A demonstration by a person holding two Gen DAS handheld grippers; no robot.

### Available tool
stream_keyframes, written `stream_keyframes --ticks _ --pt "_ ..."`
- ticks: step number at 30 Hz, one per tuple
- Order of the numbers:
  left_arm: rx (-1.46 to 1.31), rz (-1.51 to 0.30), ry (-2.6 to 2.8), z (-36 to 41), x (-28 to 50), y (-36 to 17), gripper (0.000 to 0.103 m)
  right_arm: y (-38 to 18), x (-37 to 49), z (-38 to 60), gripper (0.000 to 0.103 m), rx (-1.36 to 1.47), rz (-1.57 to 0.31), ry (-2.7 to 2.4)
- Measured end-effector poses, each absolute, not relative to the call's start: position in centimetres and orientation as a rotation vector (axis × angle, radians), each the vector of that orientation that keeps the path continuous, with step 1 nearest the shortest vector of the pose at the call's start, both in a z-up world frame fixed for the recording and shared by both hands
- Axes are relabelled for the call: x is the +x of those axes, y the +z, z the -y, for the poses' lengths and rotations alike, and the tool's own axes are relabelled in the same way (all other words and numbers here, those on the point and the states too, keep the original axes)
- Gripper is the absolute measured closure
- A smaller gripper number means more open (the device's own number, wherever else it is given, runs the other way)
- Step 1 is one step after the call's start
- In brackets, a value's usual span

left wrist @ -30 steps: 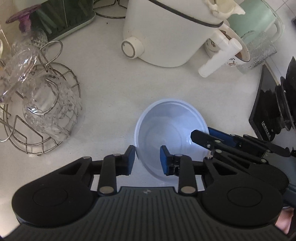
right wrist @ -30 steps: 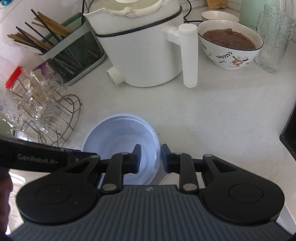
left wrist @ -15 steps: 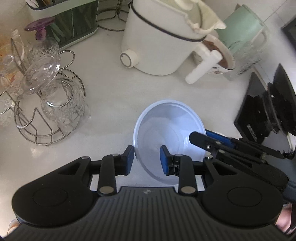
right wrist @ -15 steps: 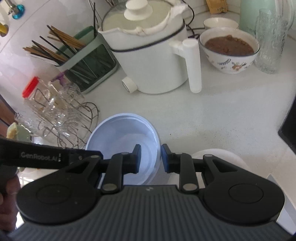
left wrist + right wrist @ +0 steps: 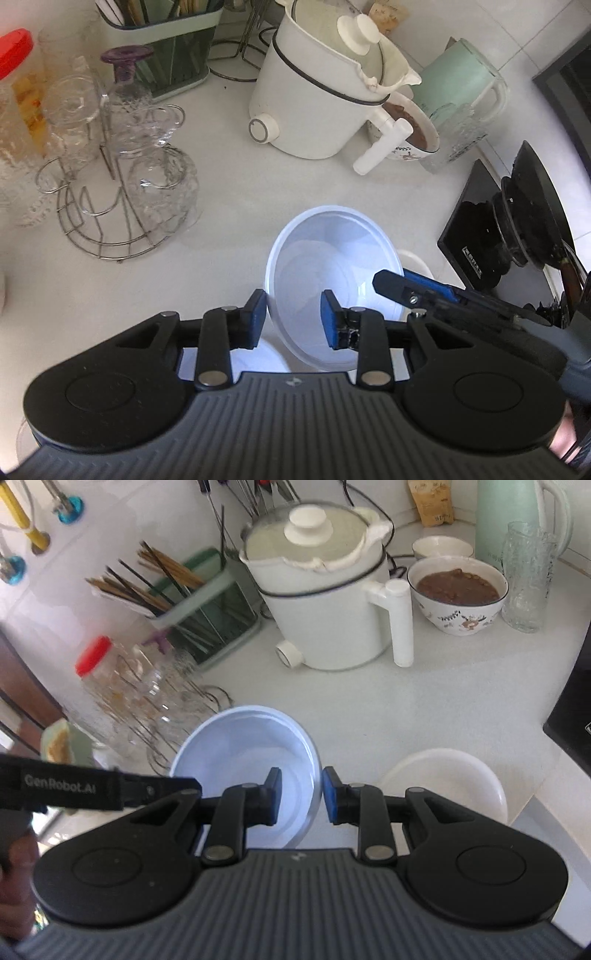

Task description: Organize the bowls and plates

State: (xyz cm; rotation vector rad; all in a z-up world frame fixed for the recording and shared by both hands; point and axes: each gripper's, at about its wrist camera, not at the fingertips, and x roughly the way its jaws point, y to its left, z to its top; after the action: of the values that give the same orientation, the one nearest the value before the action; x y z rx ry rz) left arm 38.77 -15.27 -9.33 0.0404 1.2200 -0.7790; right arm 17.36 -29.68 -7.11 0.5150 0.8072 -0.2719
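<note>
A pale blue bowl (image 5: 332, 273) hangs tilted above the white counter, carried from both sides. My left gripper (image 5: 293, 319) is shut on the bowl's left rim, the wall running between its blue pads. My right gripper (image 5: 301, 797) is shut on the bowl's (image 5: 243, 753) right rim. In the left wrist view the right gripper's fingers (image 5: 402, 284) reach in over the bowl's far side. A second, white bowl (image 5: 443, 779) sits on the counter below and to the right; the left wrist view shows only its edge (image 5: 413, 258).
At the back stand a white electric pot (image 5: 325, 602), a patterned bowl of brown food (image 5: 458, 594), a tall glass (image 5: 528, 576) and a green jug (image 5: 458, 81). A wire rack of glasses (image 5: 122, 192) is on the left, a black hob (image 5: 517, 229) on the right.
Both grippers have risen with the blue bowl between them, so more of the counter shows. The white bowl has come into view underneath on the right.
</note>
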Motion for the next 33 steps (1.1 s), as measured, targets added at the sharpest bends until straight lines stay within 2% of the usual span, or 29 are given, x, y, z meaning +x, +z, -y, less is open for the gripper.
stream_keyframes --ticks 15,23,33 --pt "-0.046 -1.206 -0.755 7.4 37.9 -8.6 0.068 -6.2 17.1 24.1 0.076 0.551 -0.807 -0.24" --pt "-0.066 -1.252 -0.735 4.8 38.8 -9.7 0.068 -7.1 18.4 21.7 0.076 0.505 -0.892 -0.217" --pt "-0.061 -1.345 -0.733 5.2 38.1 -12.8 0.068 -10.0 17.8 21.1 0.076 0.511 -1.047 -0.248"
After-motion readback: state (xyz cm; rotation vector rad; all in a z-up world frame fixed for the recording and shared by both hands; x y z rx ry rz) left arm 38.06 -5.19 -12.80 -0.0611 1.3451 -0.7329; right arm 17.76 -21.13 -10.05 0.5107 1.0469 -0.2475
